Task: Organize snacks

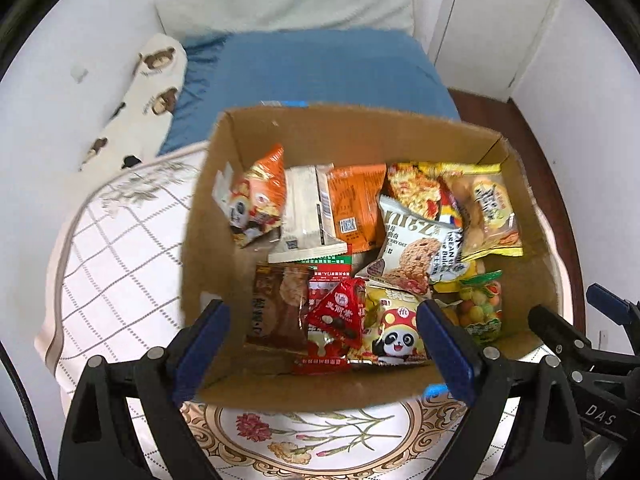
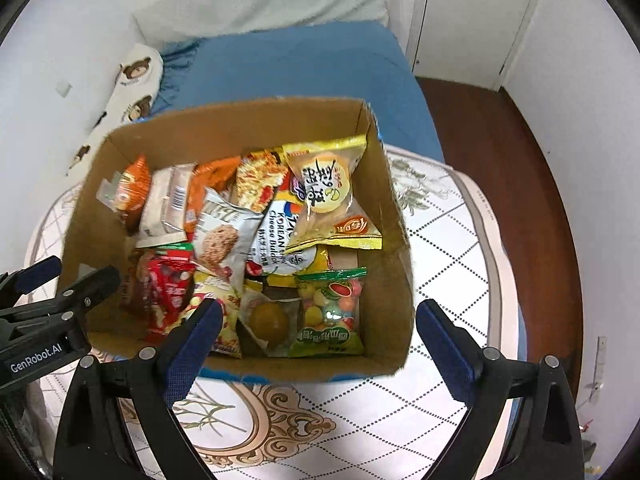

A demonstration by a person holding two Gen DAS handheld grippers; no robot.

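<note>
Both grippers point steeply down at a cardboard box (image 1: 280, 128) full of snacks. The box sits on a small table with a flowery cloth (image 1: 304, 436), close to the table's near edge in the left wrist view.

The left gripper (image 1: 322, 344) hangs over the near wall of the box. Its two blue fingers (image 1: 202, 344) are wide apart, and nothing is between them but air above the packets. The right gripper (image 2: 320, 344) hangs over the near right corner of the box. Its blue fingers (image 2: 444, 348) are wide apart too and grip nothing. One finger is over the box and the other is over the cloth outside it.

In the right wrist view the left gripper shows at the left edge, and its black body reads "GenRobot.AI". In the left wrist view the right gripper's body reads "DAS".

Inside the box, a white packet (image 2: 280, 236) reads "KOREAN" and "Cheese Buldak". A silver packet with a cookie picture (image 1: 404, 248) reads "OAT". A yellow packet with a panda (image 1: 394, 336) lies by the near wall, next to a red packet (image 1: 340, 316). A bag of colourful candy (image 2: 330, 312) lies in the near right corner.

Behind the table is a bed with a blue sheet (image 1: 312, 68).
</note>
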